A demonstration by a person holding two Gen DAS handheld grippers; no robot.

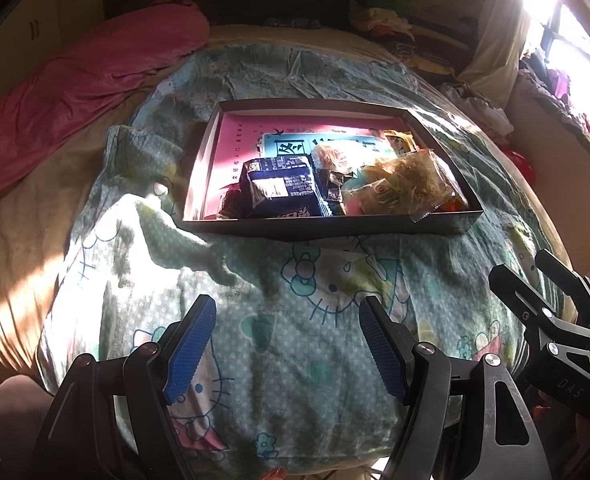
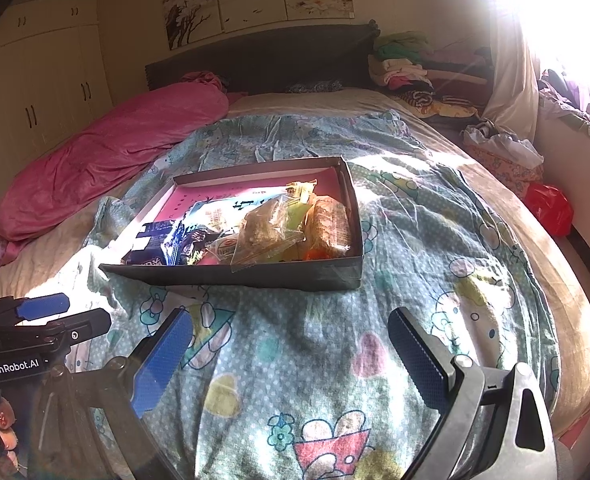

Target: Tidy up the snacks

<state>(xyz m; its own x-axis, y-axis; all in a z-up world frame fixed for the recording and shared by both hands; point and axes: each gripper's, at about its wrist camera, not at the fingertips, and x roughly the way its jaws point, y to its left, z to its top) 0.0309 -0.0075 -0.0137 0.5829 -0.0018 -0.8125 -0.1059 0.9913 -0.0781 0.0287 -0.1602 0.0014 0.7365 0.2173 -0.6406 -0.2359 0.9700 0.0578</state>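
Shallow dark box [image 1: 327,228] sits on the cartoon-print quilt [image 1: 255,320], lid off, pink lining showing along its far and left inner walls. All snacks lie inside it, crowded toward the near wall: blue packet [image 1: 283,190] left of centre against that wall, clear bag of pale crisps [image 1: 419,184] at the near right corner with its crimped end riding over the rim, orange-wrapped bar [image 2: 331,224] along the right wall. Nothing loose on the quilt around the box. Left gripper [image 1: 287,344] hangs short of the box's near wall, fingers wide, nothing between them. Right gripper [image 2: 291,356] likewise short of the near wall, toward its right corner, fingers wide and empty. Judgement: sorting is mostly done; the step in hand is tidying what overhangs. To do it well, come in over the near wall from above, take the clear bag by its crimped edge rather than the body so the crisps do not crush, and steady the box's wall with the other gripper, since the soft quilt may let the box slide or tip.
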